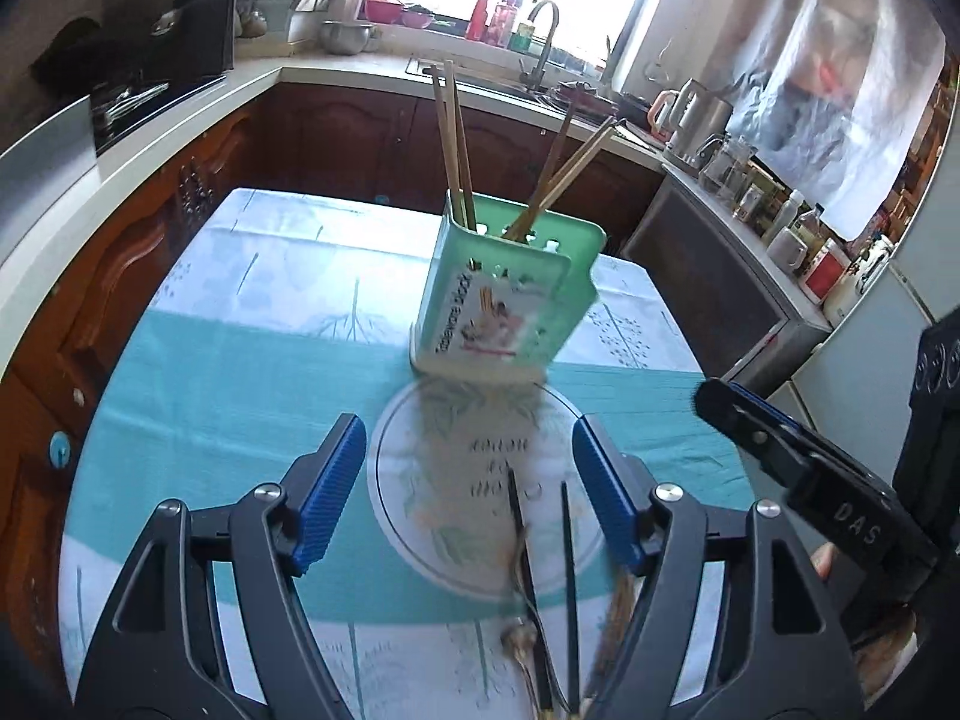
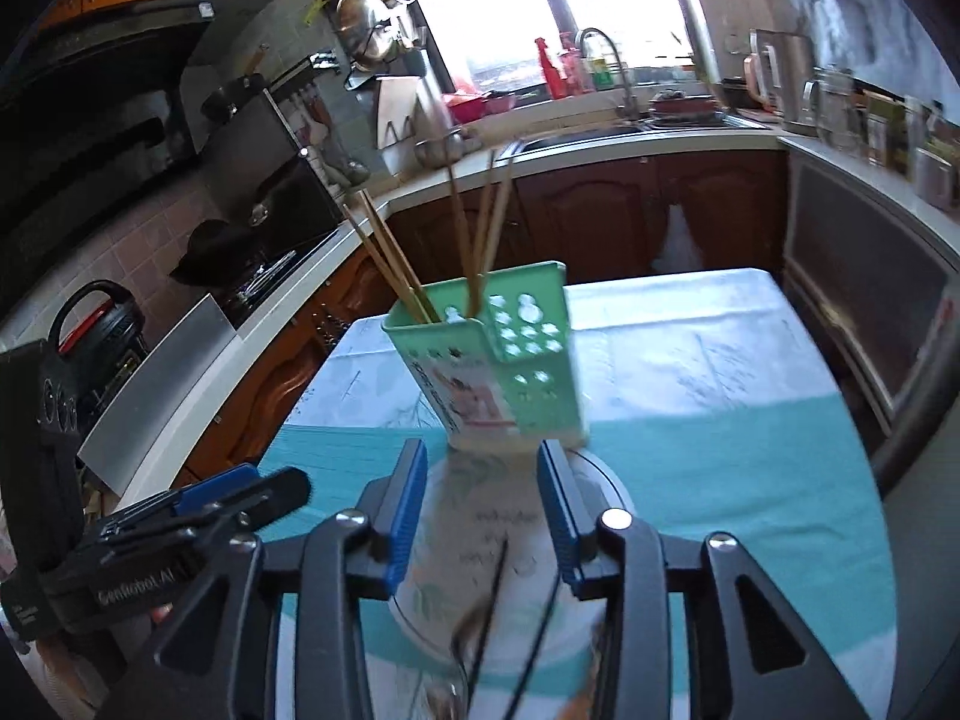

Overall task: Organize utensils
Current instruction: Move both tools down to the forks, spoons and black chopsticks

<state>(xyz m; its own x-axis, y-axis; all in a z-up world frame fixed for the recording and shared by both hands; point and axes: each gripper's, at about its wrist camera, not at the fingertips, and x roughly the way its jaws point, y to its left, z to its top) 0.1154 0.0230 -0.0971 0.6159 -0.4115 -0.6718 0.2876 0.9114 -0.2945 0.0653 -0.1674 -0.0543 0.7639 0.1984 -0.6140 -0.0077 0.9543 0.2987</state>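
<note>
A green plastic holder with round holes (image 1: 510, 294) stands in the middle of the table covered by a white and teal cloth (image 1: 240, 360), a bit nearer the far edge. Thin brown wooden chopsticks (image 1: 453, 144) stick up out of it. More dark thin sticks (image 1: 522, 546) lie near the table's front edge. The left gripper (image 1: 468, 492) is wide apart and holds nothing. The right gripper (image 2: 483, 510) is also apart and holds nothing, just in front of the holder
</note>
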